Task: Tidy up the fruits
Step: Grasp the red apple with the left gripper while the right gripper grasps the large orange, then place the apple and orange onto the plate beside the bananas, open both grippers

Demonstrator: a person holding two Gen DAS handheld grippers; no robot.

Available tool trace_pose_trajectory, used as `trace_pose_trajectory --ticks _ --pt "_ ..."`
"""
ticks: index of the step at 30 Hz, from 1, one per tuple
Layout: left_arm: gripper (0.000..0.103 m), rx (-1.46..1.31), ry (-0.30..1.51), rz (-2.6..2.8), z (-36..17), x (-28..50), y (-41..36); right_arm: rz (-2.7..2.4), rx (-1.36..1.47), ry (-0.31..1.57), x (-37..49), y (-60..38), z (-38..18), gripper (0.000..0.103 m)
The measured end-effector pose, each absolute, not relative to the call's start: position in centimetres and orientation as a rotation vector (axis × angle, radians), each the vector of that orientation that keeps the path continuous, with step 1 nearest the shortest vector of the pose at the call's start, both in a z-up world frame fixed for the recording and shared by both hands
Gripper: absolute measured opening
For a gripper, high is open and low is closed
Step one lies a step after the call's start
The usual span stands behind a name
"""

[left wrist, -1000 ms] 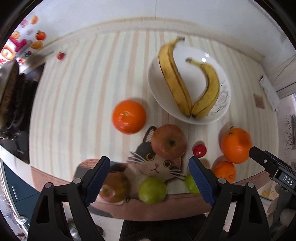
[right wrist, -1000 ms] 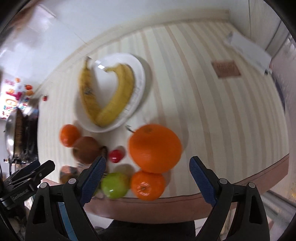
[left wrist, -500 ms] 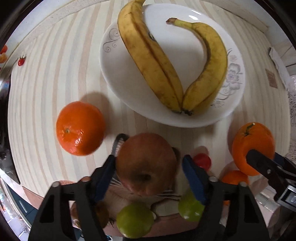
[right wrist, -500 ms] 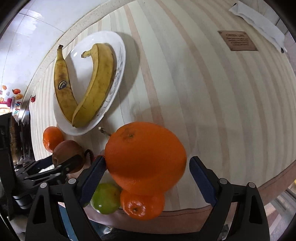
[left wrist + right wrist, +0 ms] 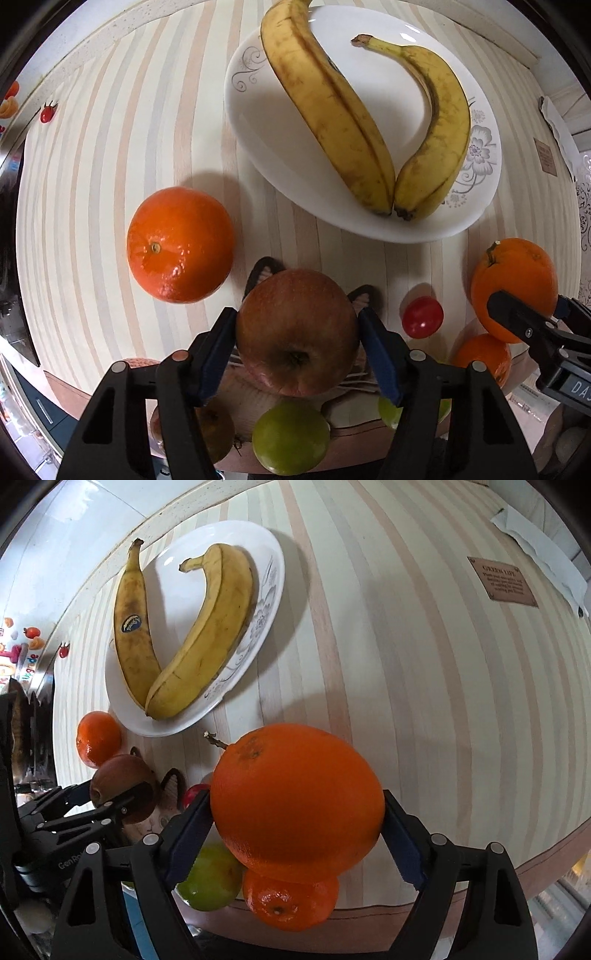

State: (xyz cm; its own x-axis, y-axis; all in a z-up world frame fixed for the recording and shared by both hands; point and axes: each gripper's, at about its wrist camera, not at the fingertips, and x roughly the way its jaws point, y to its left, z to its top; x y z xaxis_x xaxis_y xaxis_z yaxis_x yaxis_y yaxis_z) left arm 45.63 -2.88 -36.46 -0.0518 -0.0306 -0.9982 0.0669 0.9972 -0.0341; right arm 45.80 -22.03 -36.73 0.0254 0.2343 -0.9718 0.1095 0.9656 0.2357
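Observation:
My left gripper (image 5: 297, 328) is shut on a red apple (image 5: 297, 332) that sits over a cat-face mat (image 5: 266, 271). My right gripper (image 5: 297, 812) is shut on a large stemmed orange (image 5: 297, 801); that orange also shows in the left wrist view (image 5: 513, 273). A white plate (image 5: 258, 122) behind holds two bananas (image 5: 325, 103). A second orange (image 5: 181, 243) lies left of the apple. A small red tomato (image 5: 422, 317) lies between apple and large orange. A smaller orange (image 5: 290, 901) and a green fruit (image 5: 212, 877) lie under my right gripper.
Green fruits (image 5: 290, 439) and a brownish fruit (image 5: 214, 428) lie at the table's near edge. A brown label (image 5: 502, 581) and a white cloth (image 5: 543, 554) sit at the far right. A stove edge (image 5: 14, 314) is at the left.
Both grippers moved down and forward onto the fruits and closed: the left onto the red apple, the right onto the large orange.

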Motion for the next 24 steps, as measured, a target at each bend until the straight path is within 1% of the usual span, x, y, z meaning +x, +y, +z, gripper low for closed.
trace_pose_trajectory --ticks 5,11,16,20,24 --pt "0.064 0.015 1.614 -0.078 -36.7 46.9 -2.9 0.108 0.243 1.530 46.4 -22.0 -36.5 0.088" --pt "0.064 -0.021 1.571 -0.095 -35.4 46.8 -2.2 0.102 0.246 1.507 45.7 -22.0 -36.1 0.087" --pt "0.064 -0.069 1.529 -0.124 -32.2 46.7 -0.8 0.128 0.289 1.490 45.1 -21.9 -35.0 0.087" --pt "0.064 -0.130 1.482 -0.142 -28.9 47.6 1.0 0.162 0.325 1.452 45.1 -22.1 -32.6 0.087" --pt "0.064 -0.169 1.433 -0.159 -25.9 50.5 1.9 0.210 0.339 1.398 46.3 -21.5 -29.7 0.087"
